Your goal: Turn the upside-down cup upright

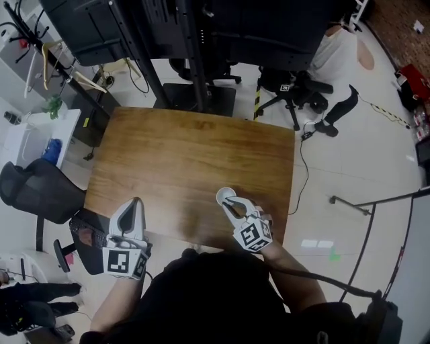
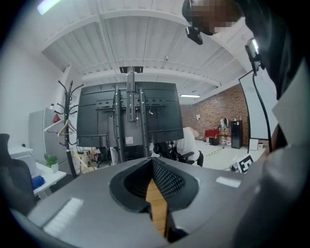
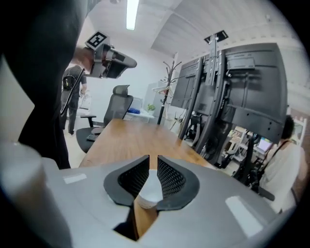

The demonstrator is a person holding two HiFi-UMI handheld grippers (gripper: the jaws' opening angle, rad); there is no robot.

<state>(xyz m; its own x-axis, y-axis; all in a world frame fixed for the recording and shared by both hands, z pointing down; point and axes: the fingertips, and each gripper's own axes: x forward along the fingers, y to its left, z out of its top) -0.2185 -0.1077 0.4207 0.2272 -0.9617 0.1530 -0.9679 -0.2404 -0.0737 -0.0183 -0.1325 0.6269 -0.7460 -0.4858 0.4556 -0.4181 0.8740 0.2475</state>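
It looks like an office or tech workroom. A long wooden table (image 1: 188, 168) stands on a pale tiled floor (image 1: 336, 175), with a black swivel chair (image 1: 33, 191) beside it. Big dark screens on wheeled stands (image 1: 201, 27) line one end, near a black tripod (image 1: 289, 101). A coat rack (image 2: 65, 111) with hangers stands by a white desk (image 1: 37, 134). A strip light (image 3: 131, 14) runs overhead, and a brick wall (image 2: 218, 109) closes the far side.

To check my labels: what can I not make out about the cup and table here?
Head view: cup small, partly under the right gripper; mouth up or down unclear.
Right gripper view: cup's sides hidden by that gripper's pads.
Head view: table near edge hidden by the person.
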